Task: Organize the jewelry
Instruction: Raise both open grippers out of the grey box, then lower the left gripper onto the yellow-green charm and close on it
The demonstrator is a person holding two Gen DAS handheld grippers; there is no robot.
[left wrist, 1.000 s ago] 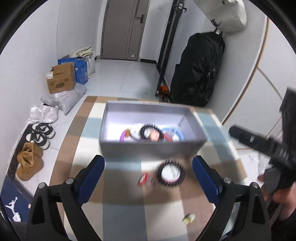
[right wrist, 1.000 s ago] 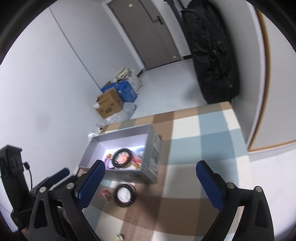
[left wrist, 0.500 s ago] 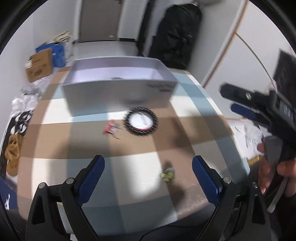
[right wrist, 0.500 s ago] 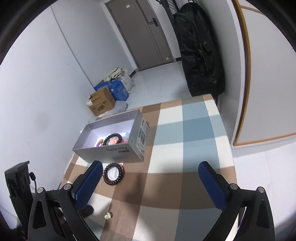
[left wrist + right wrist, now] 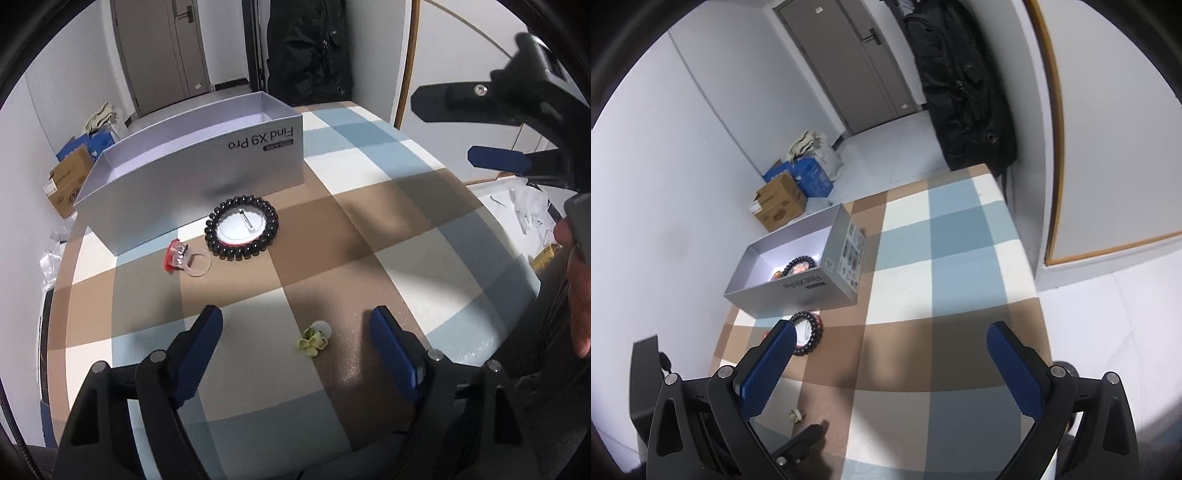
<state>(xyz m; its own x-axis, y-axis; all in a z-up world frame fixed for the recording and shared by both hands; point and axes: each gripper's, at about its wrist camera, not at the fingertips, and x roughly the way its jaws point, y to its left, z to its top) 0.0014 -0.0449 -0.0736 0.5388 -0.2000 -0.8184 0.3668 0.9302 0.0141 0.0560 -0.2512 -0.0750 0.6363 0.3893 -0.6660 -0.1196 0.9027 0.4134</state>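
The left gripper (image 5: pixel 299 334), fingers apart and just narrowing, frames a small yellow flower earring (image 5: pixel 312 341) on the checked tablecloth (image 5: pixel 369 221) — pickup step. Next: lower, pinch, carry to the grey box (image 5: pixel 192 173). The right gripper (image 5: pixel 890 363) waits open — empty.

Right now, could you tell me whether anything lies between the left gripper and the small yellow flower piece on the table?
Nothing visible does. The yellow flower piece lies alone on the checked tablecloth, just ahead of the left gripper, whose jaws have just been closing yet are still apart around it. The red ring and black bead bracelet lie farther off, by the grey box.
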